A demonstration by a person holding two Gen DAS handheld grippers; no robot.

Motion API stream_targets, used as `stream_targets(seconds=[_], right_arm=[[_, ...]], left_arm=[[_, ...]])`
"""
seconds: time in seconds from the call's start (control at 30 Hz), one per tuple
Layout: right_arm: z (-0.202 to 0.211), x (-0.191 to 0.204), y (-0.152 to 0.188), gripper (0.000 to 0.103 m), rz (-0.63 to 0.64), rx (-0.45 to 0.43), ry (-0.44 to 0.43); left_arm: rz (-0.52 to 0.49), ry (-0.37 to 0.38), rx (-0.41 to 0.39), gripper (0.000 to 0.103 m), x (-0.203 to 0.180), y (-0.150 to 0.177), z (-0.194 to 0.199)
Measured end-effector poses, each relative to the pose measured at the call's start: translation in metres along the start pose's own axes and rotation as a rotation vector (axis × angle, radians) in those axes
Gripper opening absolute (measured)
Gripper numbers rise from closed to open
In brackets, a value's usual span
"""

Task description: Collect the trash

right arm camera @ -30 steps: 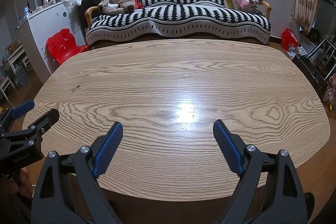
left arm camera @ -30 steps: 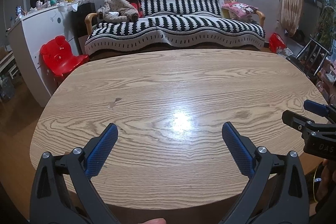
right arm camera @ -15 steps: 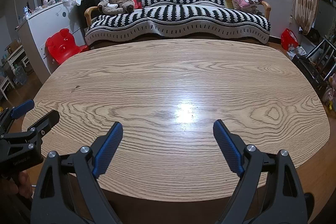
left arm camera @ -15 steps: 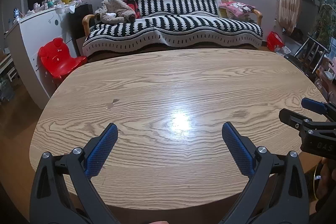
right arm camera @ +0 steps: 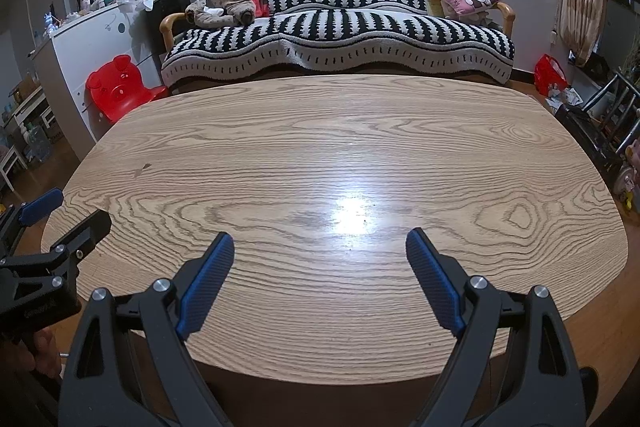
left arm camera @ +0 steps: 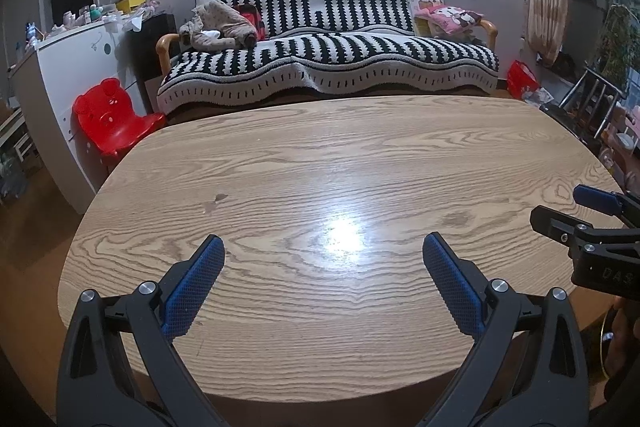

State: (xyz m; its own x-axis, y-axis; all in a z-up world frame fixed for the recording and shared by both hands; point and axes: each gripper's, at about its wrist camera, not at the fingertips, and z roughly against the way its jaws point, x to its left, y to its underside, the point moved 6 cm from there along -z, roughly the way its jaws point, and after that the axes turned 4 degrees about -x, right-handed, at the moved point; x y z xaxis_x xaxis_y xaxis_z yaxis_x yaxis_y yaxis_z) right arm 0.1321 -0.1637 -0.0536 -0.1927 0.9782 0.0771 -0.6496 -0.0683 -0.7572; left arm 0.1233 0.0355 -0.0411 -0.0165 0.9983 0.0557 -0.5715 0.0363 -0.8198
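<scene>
left claw: jaws wide, gripping nothing, over tabletop's near edge | right claw: jaws wide, gripping nothing, beside it | wooden tabletop: bare grain, lamp glare | trash: location cannot be told | striped sofa beyond far edge

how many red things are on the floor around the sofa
2: a red bear-faced child's chair left of the sofa by the white cabinet, and a red bag right of it. More may be hidden behind the table.
</scene>
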Motion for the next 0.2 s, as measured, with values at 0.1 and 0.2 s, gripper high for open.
stream_targets(seconds=[0.1, 0.2], right_arm=[[0.0000, 0.0000, 0.0000, 0.085, 0.000, 0.000, -0.001], [-0.0001, 0.0004, -0.0001, 0.085, 0.000, -0.001, 0.000]], left_arm=[[0.010, -0.010, 0.015, 0.096, 0.0029, 0.0011, -0.0031], [0.021, 0.000, 0.022, 0.096, 0.0046, 0.0010, -0.0042]])
